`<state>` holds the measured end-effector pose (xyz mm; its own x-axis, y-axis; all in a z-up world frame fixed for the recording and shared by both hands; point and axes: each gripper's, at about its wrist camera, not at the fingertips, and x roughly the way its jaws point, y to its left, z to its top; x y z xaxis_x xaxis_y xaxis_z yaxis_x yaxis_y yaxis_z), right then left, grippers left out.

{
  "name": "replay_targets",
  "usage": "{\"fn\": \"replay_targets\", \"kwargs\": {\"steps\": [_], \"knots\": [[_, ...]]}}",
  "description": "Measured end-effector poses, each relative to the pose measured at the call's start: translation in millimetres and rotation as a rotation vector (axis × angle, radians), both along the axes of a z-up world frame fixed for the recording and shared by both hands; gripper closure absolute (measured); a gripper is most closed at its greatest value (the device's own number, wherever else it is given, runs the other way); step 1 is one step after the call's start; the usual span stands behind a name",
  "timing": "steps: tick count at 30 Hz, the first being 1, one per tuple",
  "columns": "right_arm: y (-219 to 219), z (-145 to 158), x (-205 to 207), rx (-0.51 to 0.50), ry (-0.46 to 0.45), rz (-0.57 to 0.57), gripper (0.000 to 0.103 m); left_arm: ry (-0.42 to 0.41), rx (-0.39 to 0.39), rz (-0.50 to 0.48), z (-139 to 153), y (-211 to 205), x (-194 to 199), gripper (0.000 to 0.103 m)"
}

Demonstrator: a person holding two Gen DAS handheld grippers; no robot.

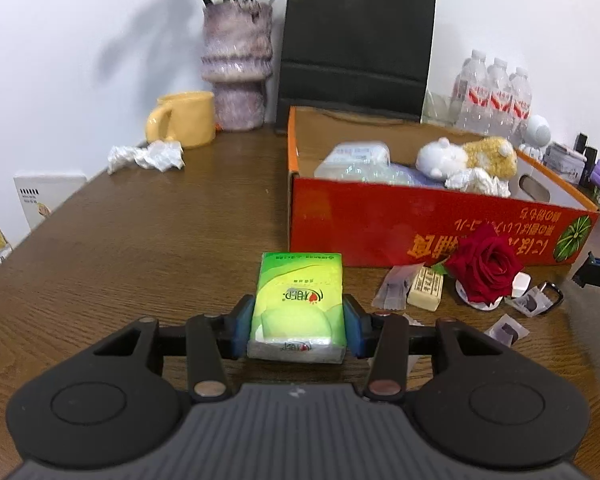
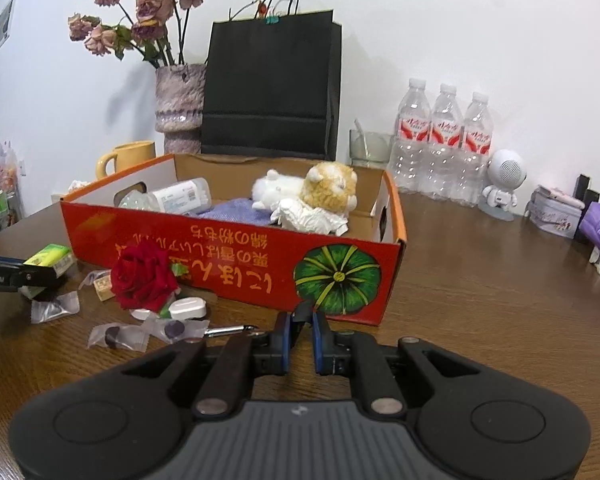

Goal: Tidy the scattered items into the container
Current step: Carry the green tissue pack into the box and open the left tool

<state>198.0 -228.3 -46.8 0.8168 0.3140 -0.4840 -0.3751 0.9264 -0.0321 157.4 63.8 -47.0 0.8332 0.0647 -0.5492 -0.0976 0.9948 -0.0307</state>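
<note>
A: Where's the green plastic-wrapped tissue pack (image 1: 298, 304)?

B: Pinched between the left gripper (image 1: 298, 322) jaws. Next, probably a lift over the red cardboard box (image 1: 432, 224) ahead-right.

A: The right gripper (image 2: 300, 338)?

B: Narrowly parted, empty.

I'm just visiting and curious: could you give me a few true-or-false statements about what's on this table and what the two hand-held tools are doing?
1. The left tool grips a green tissue pack. True.
2. The right tool holds the red rose. False: it holds nothing; the rose lies on the table in front of the red box.
3. A plush toy lies inside the red box. True.
4. The yellow mug sits inside the box. False: it stands on the table beside the vase.
5. Three water bottles stand by the wall. True.
</note>
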Motion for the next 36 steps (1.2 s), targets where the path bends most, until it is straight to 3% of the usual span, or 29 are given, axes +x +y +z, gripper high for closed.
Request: {"fn": "replay_targets", "kwargs": {"steps": [2,8,13,18,23,33,36], "knots": [[-4,4,-4,0.024,-0.011,-0.001,0.093,-0.031,0.017,-0.005,6,-2,-9,0.057],[-17,39,-14,0.138,-0.097,0.004,0.093,-0.151,-0.043,-0.089,52,-4,-27,0.057],[-4,75,14,0.147,-0.119,0.041,0.093,-0.189,-0.010,-0.154,96,-17,7,0.057],[25,86,74,0.091,-0.008,0.047,0.093,-0.047,-0.032,-0.193,111,-38,82,0.057],[46,67,131,0.017,0.130,0.011,0.093,0.077,-0.012,-0.185,96,-59,139,0.057],[59,31,160,-0.024,0.224,-0.012,0.092,0.196,0.002,-0.169,50,-74,174,0.056],[59,27,162,-0.035,0.255,-0.018,0.086,0.211,0.023,-0.178,46,-77,175,0.052]]}}
